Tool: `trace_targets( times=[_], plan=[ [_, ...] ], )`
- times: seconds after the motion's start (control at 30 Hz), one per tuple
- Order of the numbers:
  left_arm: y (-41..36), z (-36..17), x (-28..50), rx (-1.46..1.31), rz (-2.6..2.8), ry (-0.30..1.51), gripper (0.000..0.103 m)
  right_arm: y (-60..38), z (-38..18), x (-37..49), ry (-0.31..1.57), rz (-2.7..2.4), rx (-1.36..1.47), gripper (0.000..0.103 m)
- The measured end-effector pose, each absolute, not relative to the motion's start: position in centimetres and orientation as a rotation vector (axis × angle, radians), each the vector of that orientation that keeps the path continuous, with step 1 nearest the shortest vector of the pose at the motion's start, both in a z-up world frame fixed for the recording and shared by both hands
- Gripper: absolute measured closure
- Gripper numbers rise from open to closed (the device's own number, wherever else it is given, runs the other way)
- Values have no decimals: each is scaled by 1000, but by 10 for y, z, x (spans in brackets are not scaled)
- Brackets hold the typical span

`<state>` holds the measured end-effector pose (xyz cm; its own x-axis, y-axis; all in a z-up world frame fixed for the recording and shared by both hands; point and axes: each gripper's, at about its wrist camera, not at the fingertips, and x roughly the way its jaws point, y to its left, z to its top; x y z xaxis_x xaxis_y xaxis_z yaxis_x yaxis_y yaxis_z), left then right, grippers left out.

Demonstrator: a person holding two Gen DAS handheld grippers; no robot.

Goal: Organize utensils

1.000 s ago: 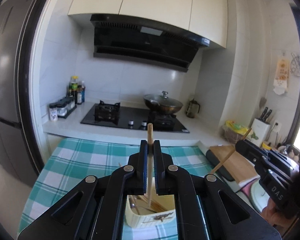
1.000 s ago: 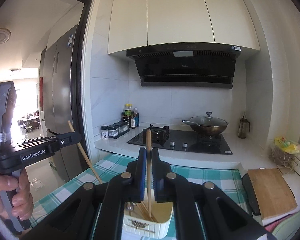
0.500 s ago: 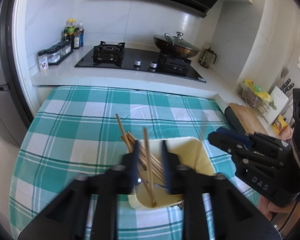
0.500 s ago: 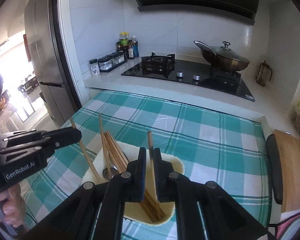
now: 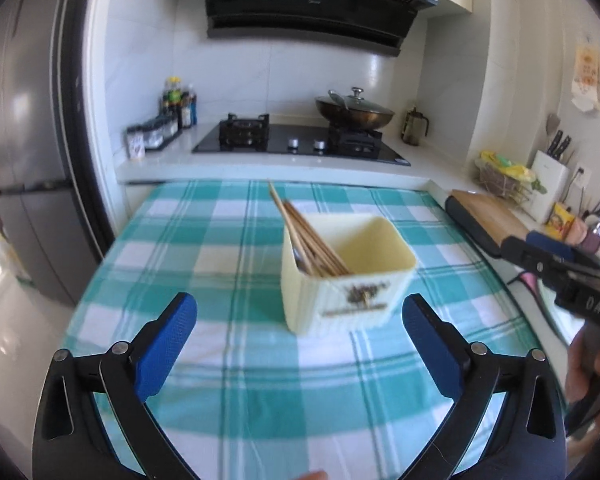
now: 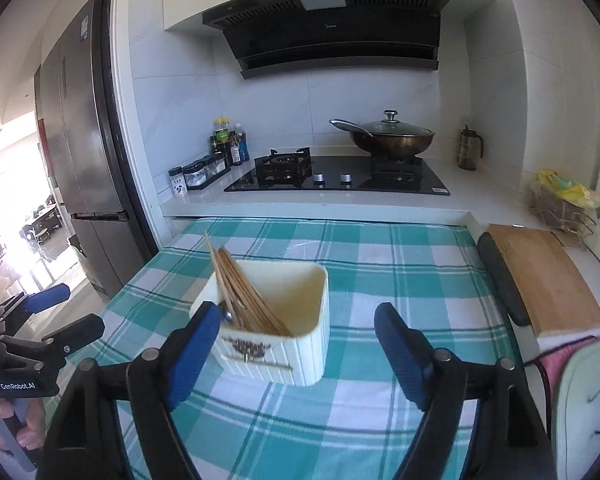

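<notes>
A cream utensil holder [image 5: 352, 292] stands on the teal checked tablecloth [image 5: 220, 240]; it also shows in the right wrist view [image 6: 296, 320]. Several wooden chopsticks [image 5: 308, 236] lean in its left side, with a metal utensil below them; they also show in the right wrist view [image 6: 240, 288]. My left gripper [image 5: 300, 320] is open and empty, just in front of the holder. My right gripper [image 6: 296, 332] is open and empty, its jaws either side of the holder's near face. Each gripper shows at the edge of the other's view.
A counter behind the table holds a gas hob [image 6: 336, 176], a lidded wok [image 6: 392, 136] and spice jars [image 6: 204, 168]. A wooden cutting board [image 6: 548, 280] lies at the right. A grey fridge [image 6: 84, 152] stands at the left.
Both grippers let go of their chopsticks, which now rest in the holder with the others. Both opened wide and drew back from above the holder to lower in front of it.
</notes>
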<state>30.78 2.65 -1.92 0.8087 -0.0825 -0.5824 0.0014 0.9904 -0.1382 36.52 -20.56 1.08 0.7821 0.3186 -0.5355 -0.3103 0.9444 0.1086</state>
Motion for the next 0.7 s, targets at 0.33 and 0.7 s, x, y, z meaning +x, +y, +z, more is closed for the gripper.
trace_targets(
  times=[0.33,0.7],
  plan=[
    [5,-17,232,-64,35,603,1,-213,-2,248,582,237,-17,12],
    [-6,5,197,8,64,542,0,-201,20,217,519,239,-50,1]
  ],
)
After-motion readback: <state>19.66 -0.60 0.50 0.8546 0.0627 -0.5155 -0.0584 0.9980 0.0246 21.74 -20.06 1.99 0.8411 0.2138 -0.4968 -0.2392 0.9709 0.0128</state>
